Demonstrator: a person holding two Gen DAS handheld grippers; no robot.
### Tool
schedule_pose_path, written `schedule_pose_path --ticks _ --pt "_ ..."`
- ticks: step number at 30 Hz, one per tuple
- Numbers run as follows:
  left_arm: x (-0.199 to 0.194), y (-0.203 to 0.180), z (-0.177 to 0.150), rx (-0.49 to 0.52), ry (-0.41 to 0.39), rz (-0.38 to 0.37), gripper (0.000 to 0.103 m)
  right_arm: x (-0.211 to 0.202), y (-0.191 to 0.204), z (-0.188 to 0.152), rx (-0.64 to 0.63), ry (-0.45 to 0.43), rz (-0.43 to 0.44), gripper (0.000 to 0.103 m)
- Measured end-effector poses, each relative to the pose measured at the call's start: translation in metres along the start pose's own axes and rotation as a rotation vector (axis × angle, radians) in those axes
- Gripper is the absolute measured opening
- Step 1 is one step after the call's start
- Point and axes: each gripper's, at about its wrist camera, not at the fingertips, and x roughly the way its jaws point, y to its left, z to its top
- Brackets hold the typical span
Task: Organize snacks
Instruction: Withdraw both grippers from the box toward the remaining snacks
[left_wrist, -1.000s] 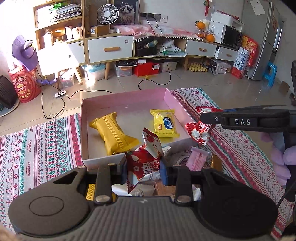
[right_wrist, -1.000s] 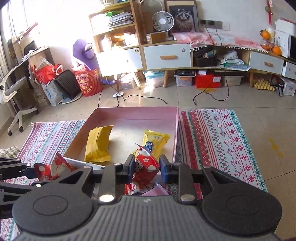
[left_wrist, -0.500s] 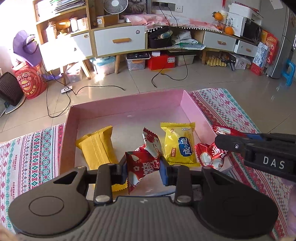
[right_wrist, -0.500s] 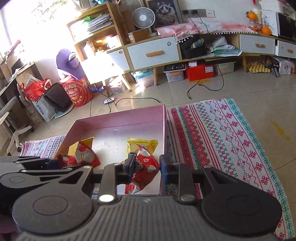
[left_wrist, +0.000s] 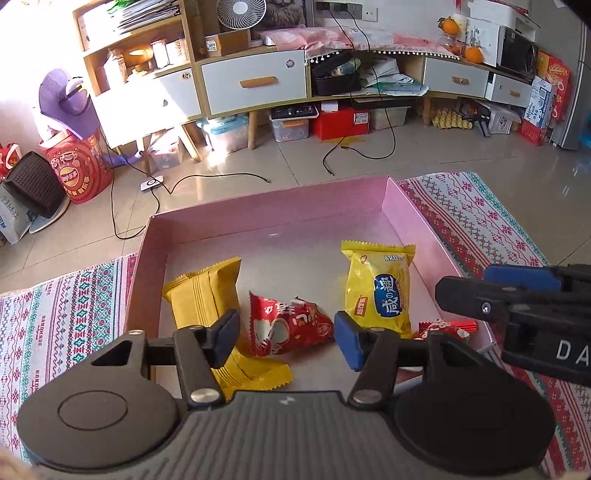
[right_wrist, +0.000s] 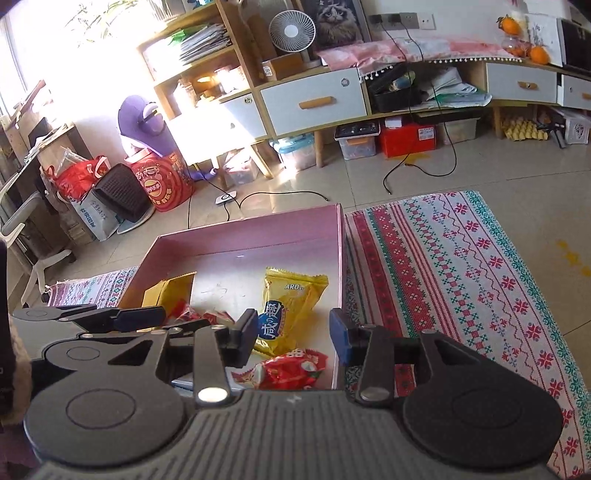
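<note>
A pink box (left_wrist: 280, 206) lies on the patterned rug. In it lie a mustard-yellow packet (left_wrist: 207, 295), a bright yellow packet (left_wrist: 380, 291), and two red snack packets: one (left_wrist: 284, 325) under my left gripper (left_wrist: 286, 338), the other (right_wrist: 291, 369) under my right gripper (right_wrist: 293, 338), near the box's right wall. Both grippers are open and empty, just above the box's near part. The right gripper shows from the side in the left wrist view (left_wrist: 461, 291). The left gripper shows in the right wrist view (right_wrist: 147, 317).
The rug (right_wrist: 461, 266) runs to the right of the box (right_wrist: 258, 236). Beyond the box are tiled floor with cables (left_wrist: 184, 184), a red bag (left_wrist: 81, 170) and low cabinets (left_wrist: 255, 81) along the wall.
Both grippers have opened and let go of their red packets, which now lie in the box. Both moved forward over the box in the last second.
</note>
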Motion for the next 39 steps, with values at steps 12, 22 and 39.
schedule_pose_path --ticks 12,22,39 --pt "-0.022 0.005 -0.007 0.002 -0.006 -0.03 0.083 -0.016 0.004 0.006 0.004 0.02 -0.017 0.074" --pt "-0.055 0.024 -0.031 0.011 -0.022 -0.059 0.091 -0.033 0.016 -0.003 -0.038 0.086 -0.029 0.083" --pt "-0.094 0.064 -0.097 0.025 -0.011 0.005 0.103 -0.054 0.056 -0.033 -0.252 0.144 -0.007 0.098"
